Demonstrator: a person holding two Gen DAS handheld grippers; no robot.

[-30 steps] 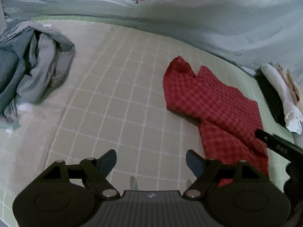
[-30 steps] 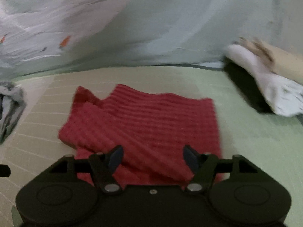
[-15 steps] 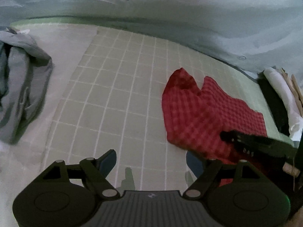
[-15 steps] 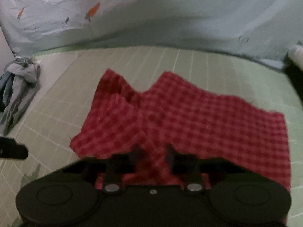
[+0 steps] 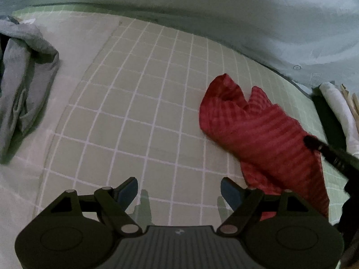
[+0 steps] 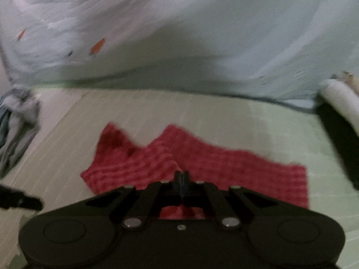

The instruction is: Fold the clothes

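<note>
Hovering low over the grid-patterned sheet [image 5: 143,103], the left claw [image 5: 179,189] has its blue-tipped fingers [image 5: 128,189] spread wide with nothing between them. Just beyond and to its right lies the red checked garment [image 5: 264,139], partly folded on the bed; in the left wrist view its long axis runs from near right to far left, ending in two raised peaks that point toward the quilt. The right claw [image 6: 181,176] is pressed together, and its tips sit at the near edge of the red checked garment [image 6: 224,168] where a fold rises, though blur hides how much cloth is pinched. Its dark finger [image 5: 323,149] reaches in from the right over the cloth. Farther left sits a crumpled grey clothes pile [image 5: 24,85], well apart. Behind everything a pale carrot-print quilt [image 5: 246,15] is heaped, with a white rolled cloth [image 5: 336,109] at far right.
</note>
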